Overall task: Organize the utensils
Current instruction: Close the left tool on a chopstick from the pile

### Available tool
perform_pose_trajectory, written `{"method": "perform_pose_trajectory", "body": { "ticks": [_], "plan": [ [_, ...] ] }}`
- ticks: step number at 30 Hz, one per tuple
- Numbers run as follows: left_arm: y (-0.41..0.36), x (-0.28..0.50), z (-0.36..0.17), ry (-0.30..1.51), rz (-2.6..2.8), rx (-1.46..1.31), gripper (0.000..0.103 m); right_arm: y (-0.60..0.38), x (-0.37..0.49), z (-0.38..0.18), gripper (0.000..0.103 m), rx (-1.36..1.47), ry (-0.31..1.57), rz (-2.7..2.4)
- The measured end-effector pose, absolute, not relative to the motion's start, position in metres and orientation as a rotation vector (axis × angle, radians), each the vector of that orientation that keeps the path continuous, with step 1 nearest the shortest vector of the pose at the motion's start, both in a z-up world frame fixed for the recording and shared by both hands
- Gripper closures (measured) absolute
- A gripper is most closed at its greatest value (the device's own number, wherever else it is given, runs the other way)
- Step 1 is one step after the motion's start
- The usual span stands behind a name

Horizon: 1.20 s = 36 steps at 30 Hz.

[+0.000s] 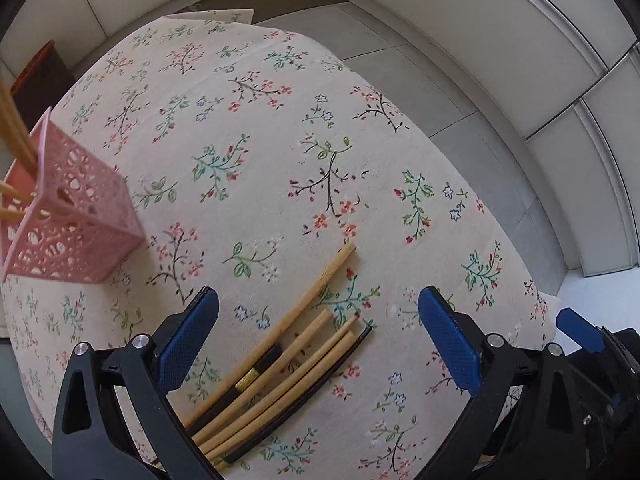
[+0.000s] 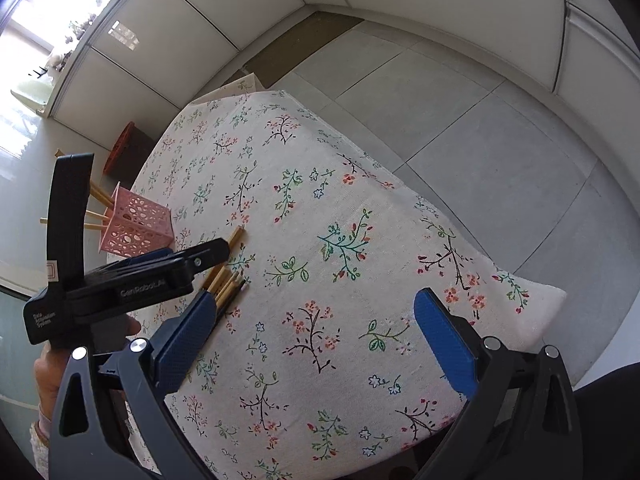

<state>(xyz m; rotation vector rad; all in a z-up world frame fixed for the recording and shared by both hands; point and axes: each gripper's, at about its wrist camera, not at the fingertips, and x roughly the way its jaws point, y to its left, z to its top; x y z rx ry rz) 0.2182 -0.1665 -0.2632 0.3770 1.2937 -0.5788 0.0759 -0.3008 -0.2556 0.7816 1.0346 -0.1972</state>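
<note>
Several wooden and black chopsticks [image 1: 288, 356] lie in a loose bundle on the floral tablecloth [image 1: 280, 140]. My left gripper [image 1: 318, 316] is open and hovers just above them, its blue pads on either side of the bundle. A pink perforated holder [image 1: 76, 216] stands at the left with a few chopsticks [image 1: 14, 136] in it. In the right wrist view my right gripper [image 2: 316, 320] is open and empty over the cloth; the bundle [image 2: 228, 276] and the holder [image 2: 136, 232] lie to its left, with the left gripper's body [image 2: 120, 284] above them.
The table's far and right edges [image 1: 420, 128] drop to a grey tiled floor [image 2: 480, 128]. A dark box with an orange rim [image 2: 128, 148] stands on the floor beyond the table. White wall panels ring the room.
</note>
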Motion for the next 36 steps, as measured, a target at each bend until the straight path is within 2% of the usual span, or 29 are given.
{"method": "perform_pose_trajectory", "body": {
  "ticks": [3, 7, 9, 13, 20, 27, 32, 34, 35, 36],
  "plan": [
    [-0.172, 0.223, -0.274, 1.293, -0.584, 0.386, 0.019, -0.301, 0.079, -0.264, 0.007, 0.793, 1.067, -0.191],
    [-0.166, 0.233, -0.291, 1.339, -0.552, 0.374, 0.042, -0.3, 0.081, -0.27, 0.007, 0.81, 1.096, -0.179],
    [-0.161, 0.237, -0.289, 1.312, -0.548, 0.339, 0.046, -0.297, 0.081, -0.271, 0.007, 0.802, 1.103, -0.174],
    [-0.15, 0.244, -0.288, 1.301, -0.489, 0.33, 0.084, -0.292, 0.082, -0.271, 0.007, 0.782, 1.115, -0.155],
    [-0.128, 0.24, -0.276, 1.263, -0.488, 0.31, 0.089, -0.281, 0.094, -0.277, 0.007, 0.836, 1.173, -0.113],
    [-0.071, 0.225, -0.23, 1.19, -0.468, 0.238, 0.093, -0.255, 0.129, -0.297, 0.007, 1.006, 1.306, -0.121],
    [-0.039, 0.199, -0.196, 1.131, -0.441, 0.181, 0.094, -0.227, 0.157, -0.302, 0.011, 0.961, 1.345, -0.208],
    [-0.025, 0.191, -0.183, 1.093, -0.438, 0.16, 0.094, -0.218, 0.168, -0.298, 0.019, 0.899, 1.332, -0.248],
    [-0.025, 0.191, -0.178, 1.073, -0.435, 0.156, 0.094, -0.216, 0.173, -0.297, 0.028, 0.868, 1.334, -0.269],
    [-0.023, 0.188, -0.173, 1.055, -0.434, 0.153, 0.094, -0.215, 0.177, -0.296, 0.032, 0.847, 1.34, -0.291]
  ]
}}
